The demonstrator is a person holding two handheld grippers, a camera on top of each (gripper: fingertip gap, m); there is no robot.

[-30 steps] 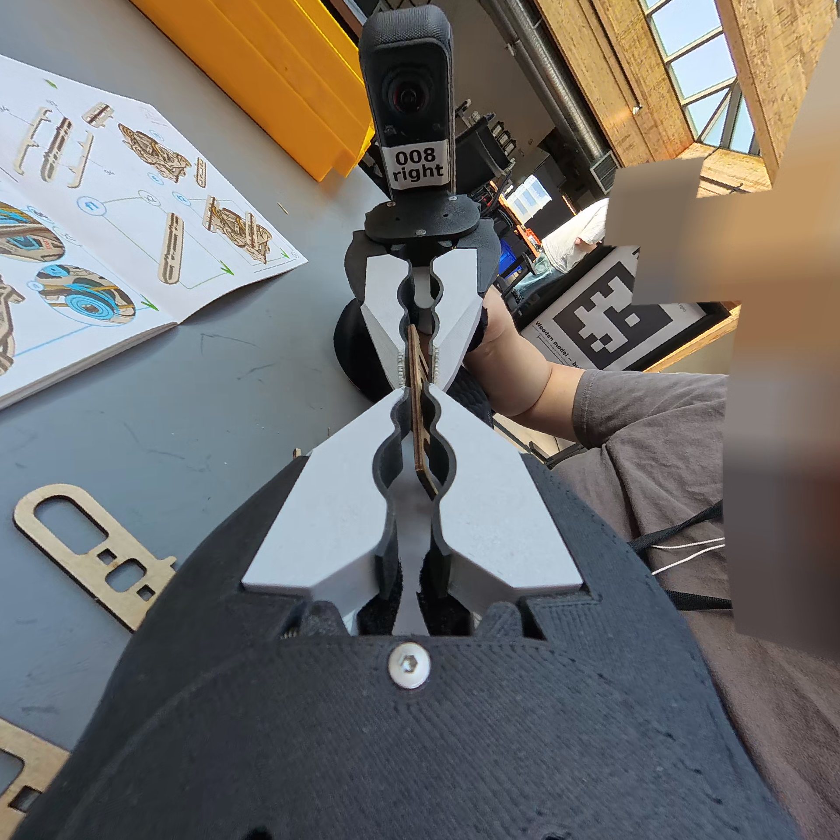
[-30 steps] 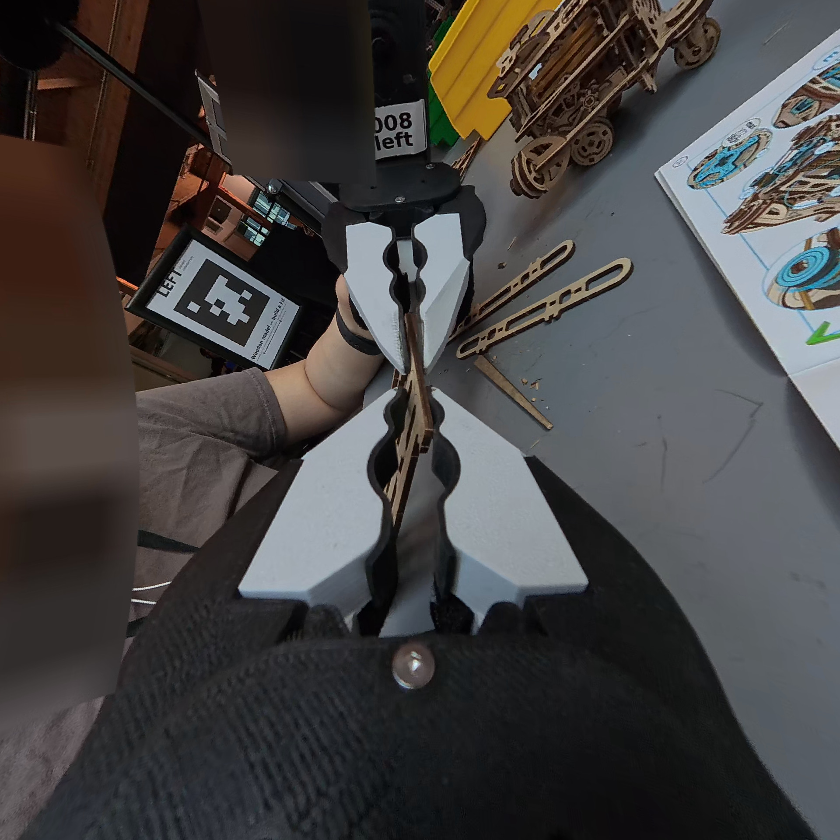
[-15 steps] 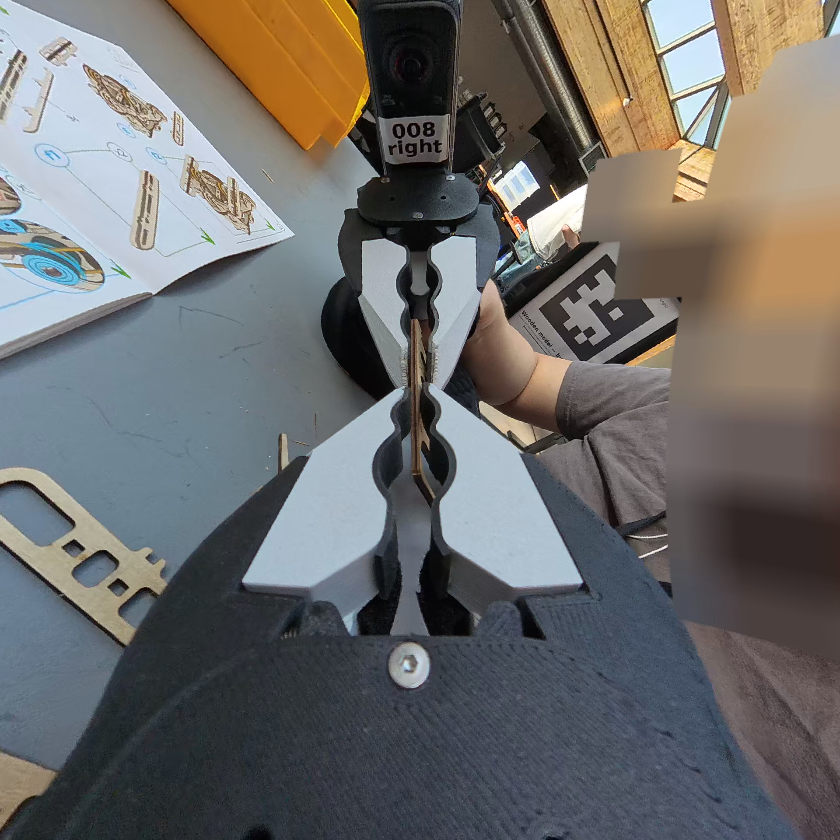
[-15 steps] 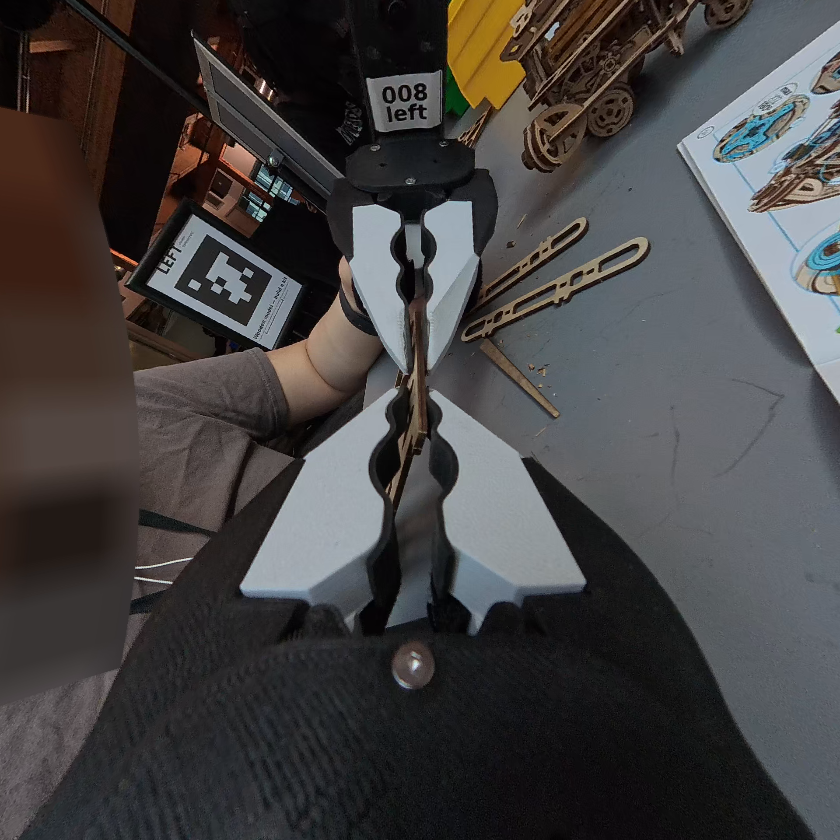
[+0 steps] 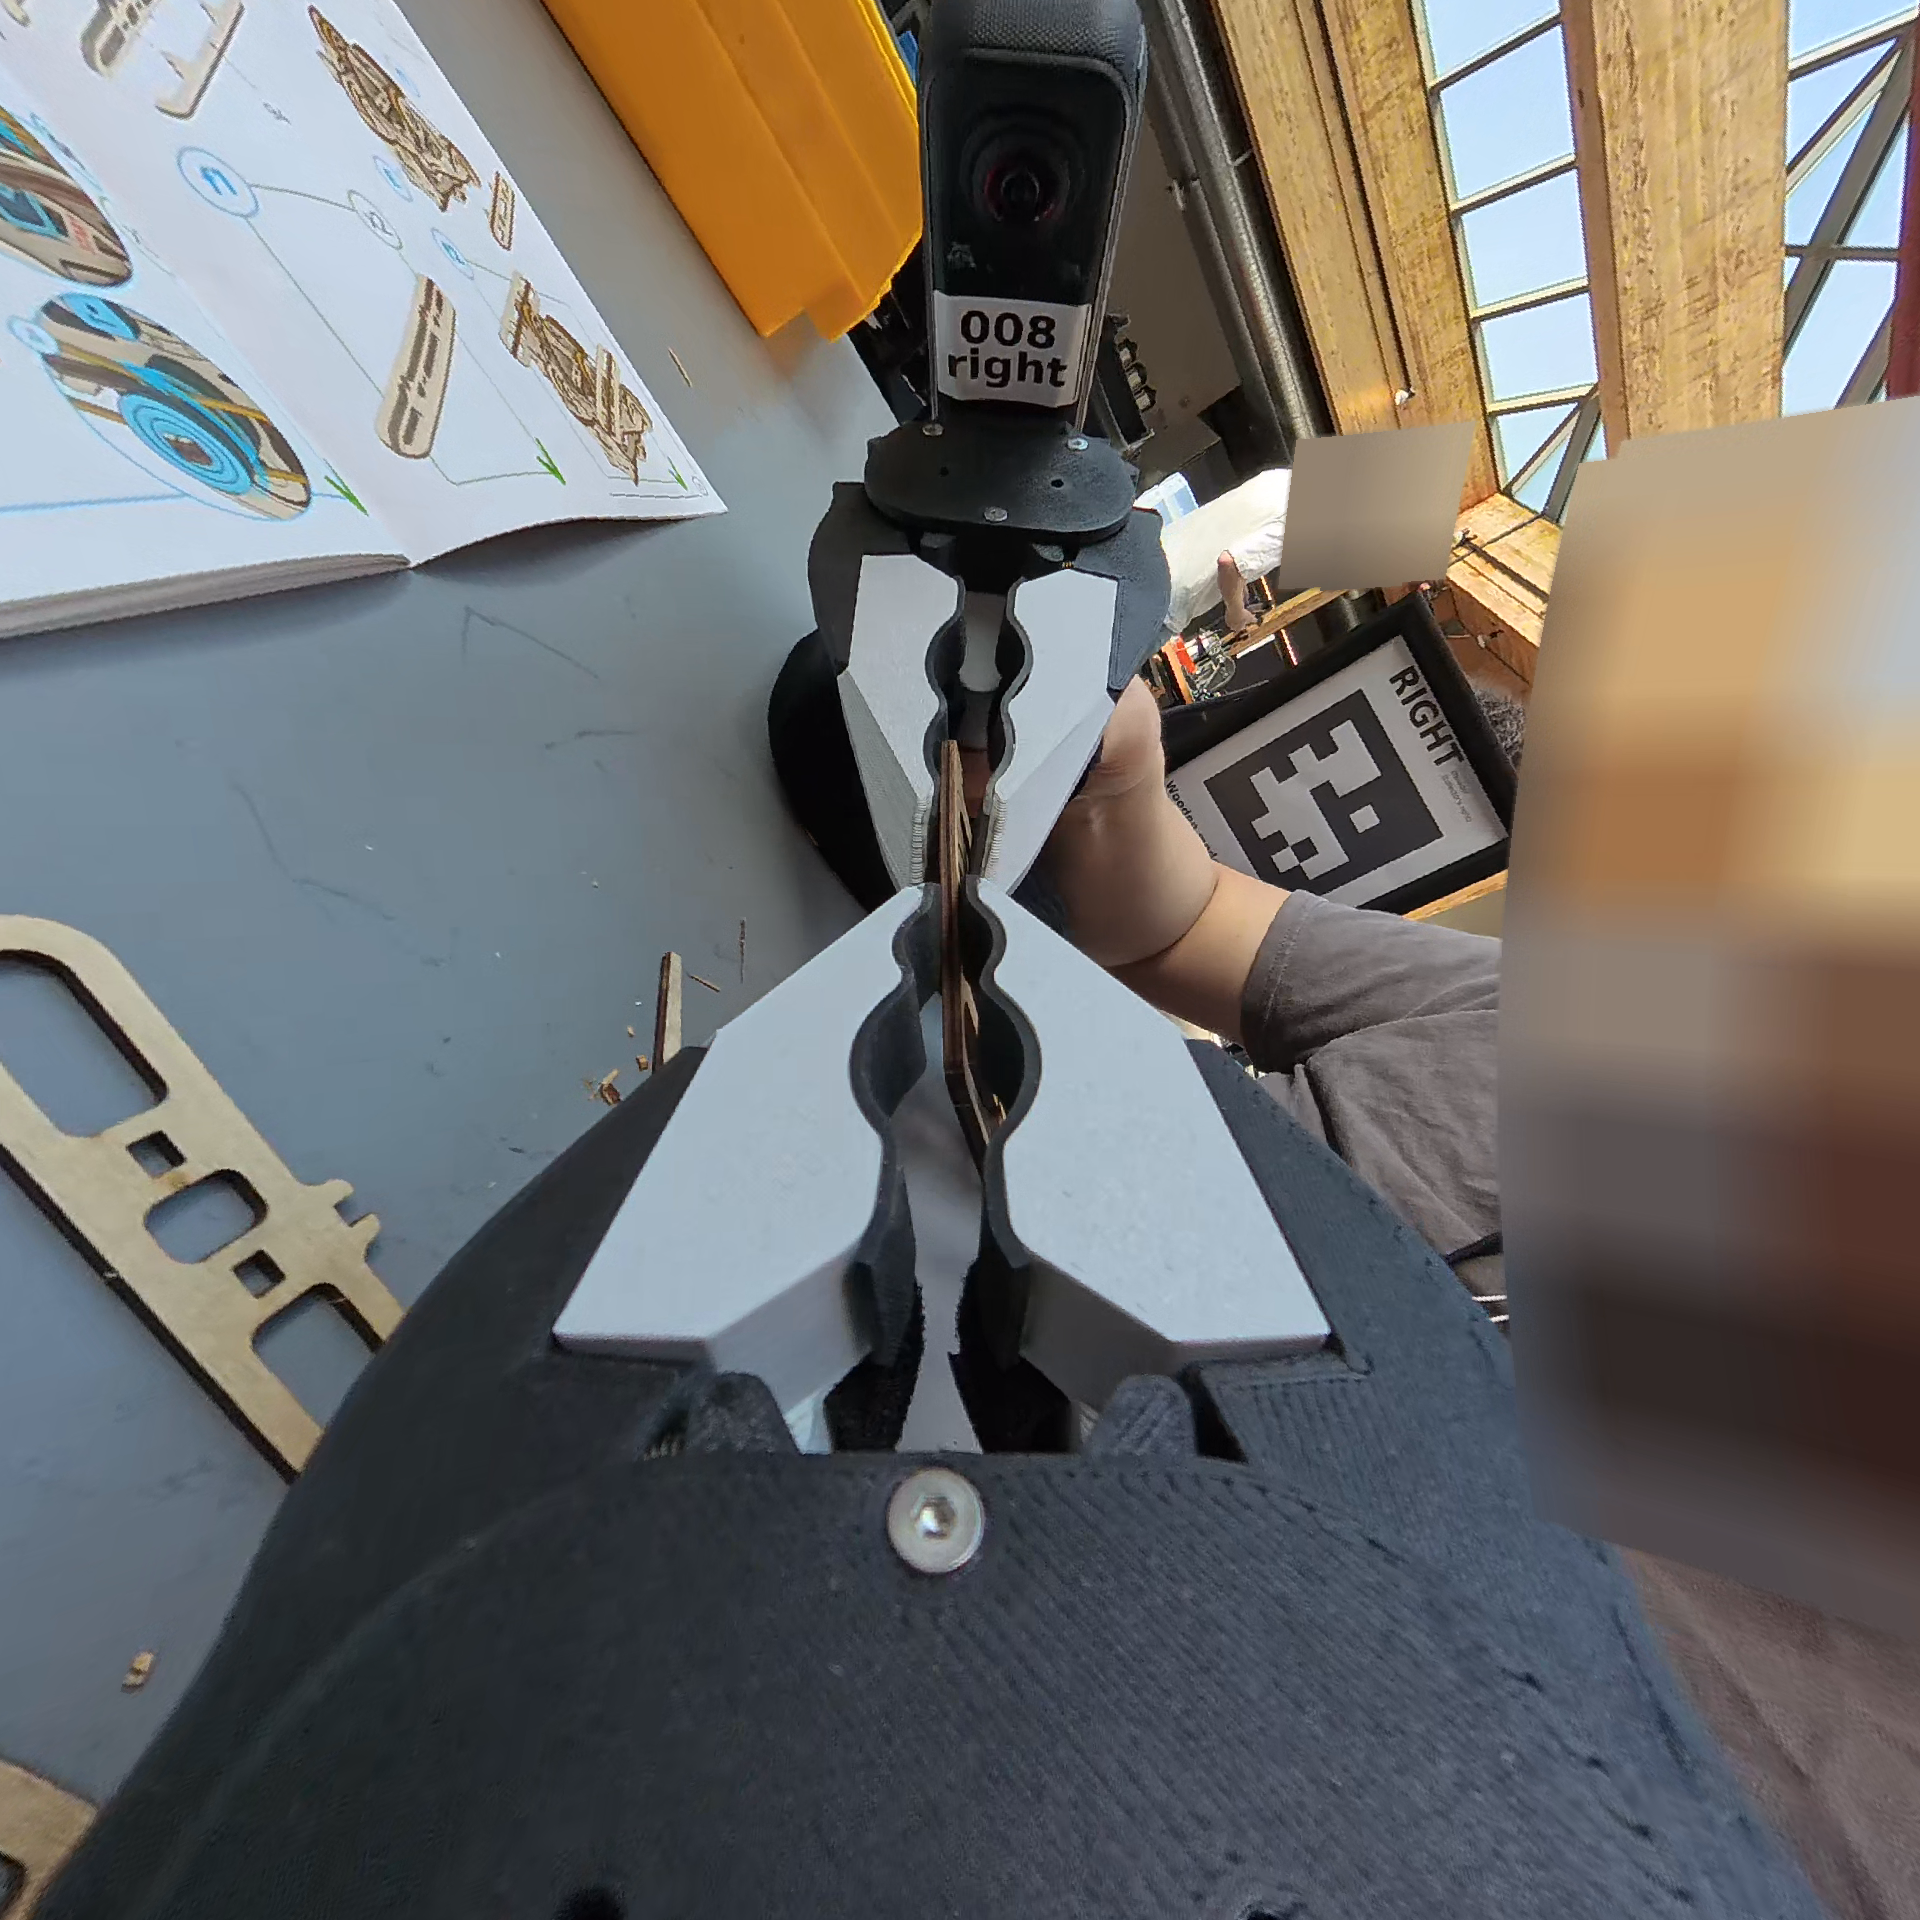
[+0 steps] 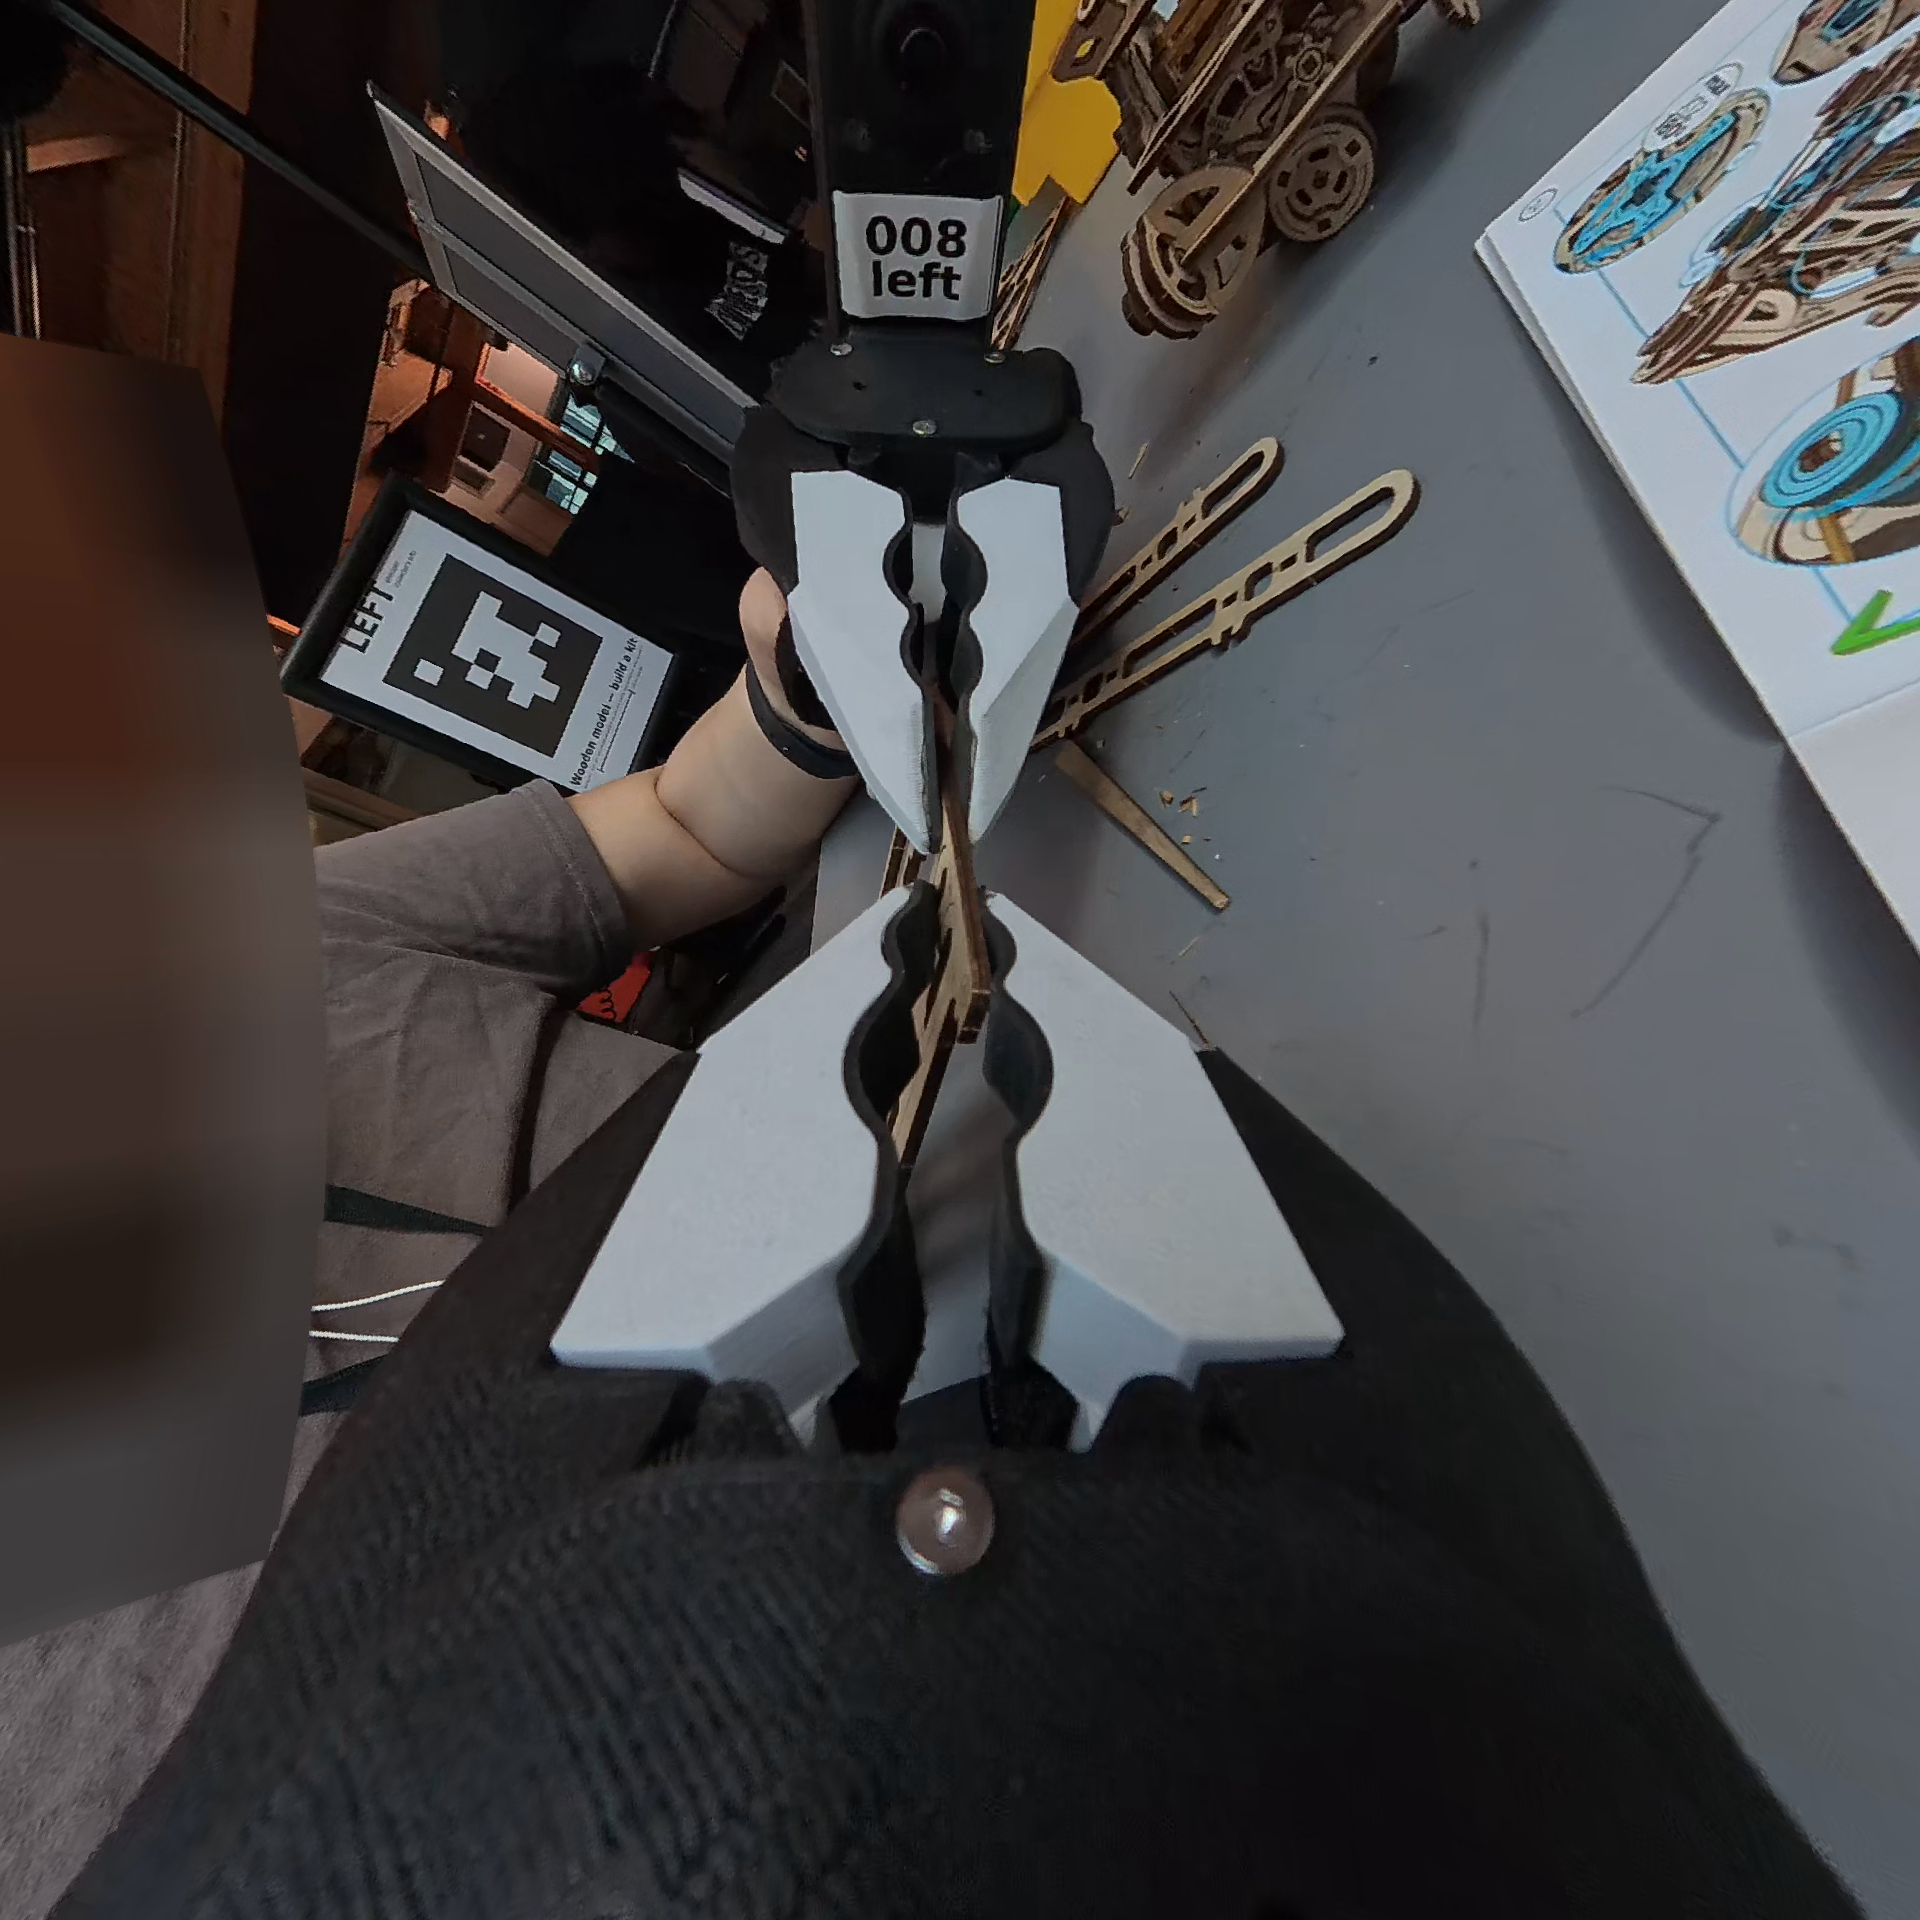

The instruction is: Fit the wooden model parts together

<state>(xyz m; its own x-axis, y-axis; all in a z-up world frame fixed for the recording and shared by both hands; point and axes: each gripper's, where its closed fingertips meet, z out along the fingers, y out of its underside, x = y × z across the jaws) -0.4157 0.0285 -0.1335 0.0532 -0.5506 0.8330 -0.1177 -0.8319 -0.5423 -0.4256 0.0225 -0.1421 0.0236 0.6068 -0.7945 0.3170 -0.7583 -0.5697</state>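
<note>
My left gripper (image 5: 951, 914) and my right gripper (image 5: 956, 842) meet tip to tip above the grey table (image 5: 416, 779). Both are shut on thin wooden model parts seen edge-on. In the left wrist view one wooden strip (image 5: 958, 997) runs from my left jaws into the right jaws. In the right wrist view my right gripper (image 6: 951, 904) holds a darker strip (image 6: 961, 966) and a lighter strip (image 6: 914, 1091) lying against each other, and the left gripper (image 6: 940, 821) clamps their far end. How the parts join is hidden by the fingers.
An open instruction booklet (image 5: 260, 312) lies on the table, also in the right wrist view (image 6: 1766, 364). A yellow bin (image 5: 748, 135) stands behind. Flat slotted wooden pieces (image 5: 177, 1174) (image 6: 1226, 603), a thin stick (image 6: 1143, 821) and a built wooden vehicle (image 6: 1247, 156) lie nearby. The person's forearm (image 5: 1164, 873) shows. Left and right tips are no more than a few centimetres apart. The built wooden vehicle (image 6: 1247, 156) is about 20 centimeters from both grippers' fingertips.
Both grippers have stayed shut on the wooden parts, tip to tip. The pair has shifted slightly over the table, so the booklet and loose pieces sit differently in both views.
</note>
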